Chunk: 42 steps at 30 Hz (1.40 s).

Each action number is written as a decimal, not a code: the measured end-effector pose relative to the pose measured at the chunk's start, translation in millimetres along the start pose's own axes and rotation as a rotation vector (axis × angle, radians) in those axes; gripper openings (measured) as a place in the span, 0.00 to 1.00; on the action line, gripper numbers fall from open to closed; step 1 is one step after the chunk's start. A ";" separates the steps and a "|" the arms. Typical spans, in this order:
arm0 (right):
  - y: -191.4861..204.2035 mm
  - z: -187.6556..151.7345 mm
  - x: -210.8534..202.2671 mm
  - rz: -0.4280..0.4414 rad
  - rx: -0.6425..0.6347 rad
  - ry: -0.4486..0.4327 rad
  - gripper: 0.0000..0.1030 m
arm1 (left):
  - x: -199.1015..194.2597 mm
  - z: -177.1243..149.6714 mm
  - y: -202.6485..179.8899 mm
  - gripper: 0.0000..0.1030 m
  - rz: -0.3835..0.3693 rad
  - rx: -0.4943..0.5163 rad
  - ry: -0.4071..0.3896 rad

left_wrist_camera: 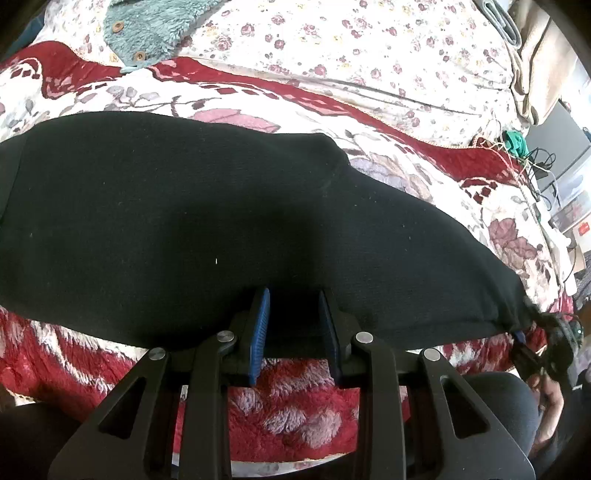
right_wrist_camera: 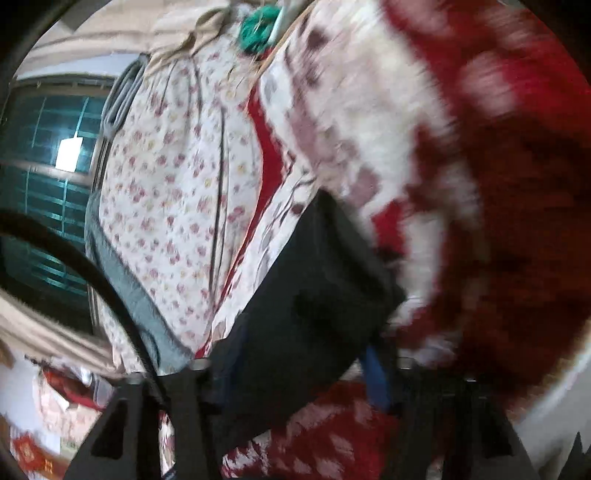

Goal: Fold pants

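The black pants [left_wrist_camera: 177, 221] lie spread across a red and white floral blanket [left_wrist_camera: 295, 417] on a bed. My left gripper [left_wrist_camera: 293, 299] is at their near edge, its blue-padded fingers [left_wrist_camera: 258, 325] standing apart on either side of the cloth edge. My right gripper shows small at the far right of the left wrist view [left_wrist_camera: 524, 332], at the pants' end. In the blurred right wrist view, the black pants [right_wrist_camera: 314, 302] fill my right gripper [right_wrist_camera: 306, 354]; one blue finger [right_wrist_camera: 375, 373] shows beside the cloth and the other is hidden.
A teal fluffy garment with buttons [left_wrist_camera: 147, 29] lies at the back left. A rose-print sheet [left_wrist_camera: 369, 55] covers the far bed. Cables and a teal object [left_wrist_camera: 517, 144] sit at the right edge. A window [right_wrist_camera: 48, 166] is at left in the right wrist view.
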State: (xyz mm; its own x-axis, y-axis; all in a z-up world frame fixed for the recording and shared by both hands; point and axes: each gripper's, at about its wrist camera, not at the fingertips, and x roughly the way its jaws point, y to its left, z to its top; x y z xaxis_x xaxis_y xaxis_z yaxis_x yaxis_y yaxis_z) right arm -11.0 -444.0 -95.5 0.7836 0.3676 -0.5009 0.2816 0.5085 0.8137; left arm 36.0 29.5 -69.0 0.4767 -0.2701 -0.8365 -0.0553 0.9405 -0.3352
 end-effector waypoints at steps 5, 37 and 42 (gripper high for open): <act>-8.5 -9.6 -0.9 -0.052 -0.042 -0.043 0.12 | -2.7 0.3 2.3 0.26 -0.019 -0.011 0.001; 169.3 -165.0 48.0 -0.493 -1.609 -0.254 0.09 | 31.2 90.8 -262.0 0.60 -0.306 0.502 0.401; 181.4 -176.0 55.2 -0.535 -1.708 -0.248 0.09 | 32.2 102.6 -249.7 0.60 -0.282 0.464 0.400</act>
State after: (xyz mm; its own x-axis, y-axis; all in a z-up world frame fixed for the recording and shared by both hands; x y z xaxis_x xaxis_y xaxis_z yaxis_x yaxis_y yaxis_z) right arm -14.1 -194.4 -27.5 0.9097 -0.1183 -0.3981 -0.1900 0.7338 -0.6522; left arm 155.2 -193.0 32.2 0.0508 -0.4898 -0.8704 0.4490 0.7896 -0.4182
